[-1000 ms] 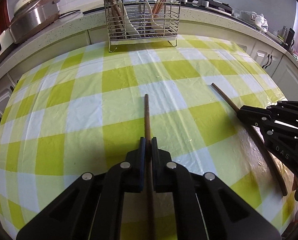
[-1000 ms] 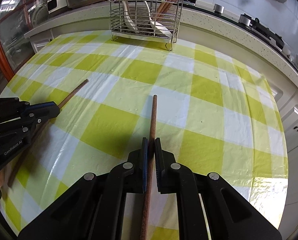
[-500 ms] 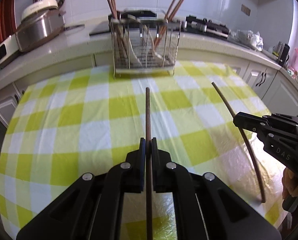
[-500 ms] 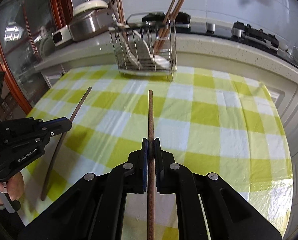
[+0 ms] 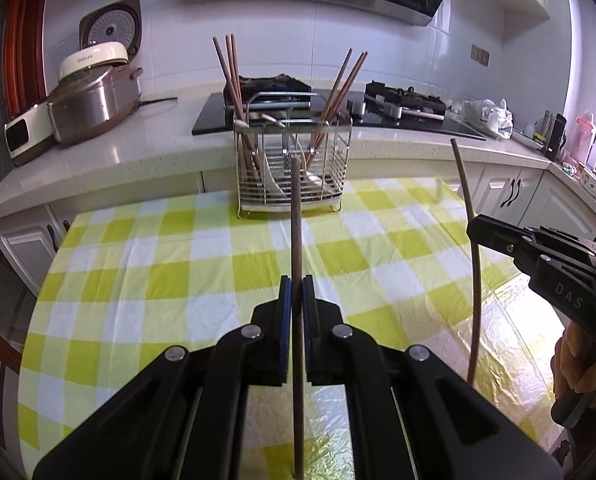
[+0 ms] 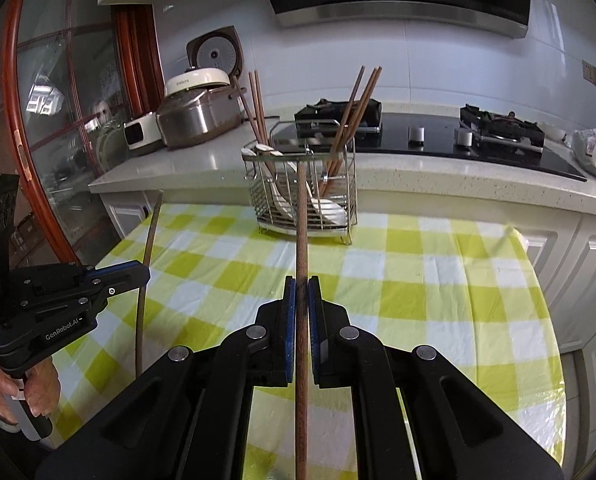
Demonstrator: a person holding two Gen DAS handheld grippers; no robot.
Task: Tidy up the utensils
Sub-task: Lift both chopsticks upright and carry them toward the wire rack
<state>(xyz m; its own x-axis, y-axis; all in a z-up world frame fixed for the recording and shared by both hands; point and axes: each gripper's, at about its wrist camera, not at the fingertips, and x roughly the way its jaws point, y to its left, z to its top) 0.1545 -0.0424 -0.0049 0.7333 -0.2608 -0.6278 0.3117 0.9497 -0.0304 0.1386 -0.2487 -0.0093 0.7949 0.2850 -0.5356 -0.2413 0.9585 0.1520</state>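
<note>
My left gripper [image 5: 297, 286] is shut on a brown chopstick [image 5: 296, 220] that points forward at the wire utensil rack [image 5: 294, 168]. My right gripper [image 6: 301, 286] is shut on a second brown chopstick [image 6: 301, 216], also pointing at the rack [image 6: 304, 196]. Both grippers are raised above the yellow-and-white checked tablecloth [image 5: 158, 280]. The rack stands at the table's far edge and holds several chopsticks in its left and right sections and white spoons. The right gripper with its chopstick [image 5: 472, 240] shows at the right of the left wrist view; the left gripper [image 6: 138, 274] at the left of the right wrist view.
Behind the table runs a white counter [image 5: 138, 140] with a rice cooker [image 5: 94, 96] at left and a black gas hob [image 5: 398, 108]. White cabinets [image 5: 510, 192] stand at the right. A wood-framed glass door [image 6: 58, 120] is at the left.
Both grippers have lifted and tilted up from the tablecloth with their chopsticks, from lying on the cloth to pointing level at the rack.
</note>
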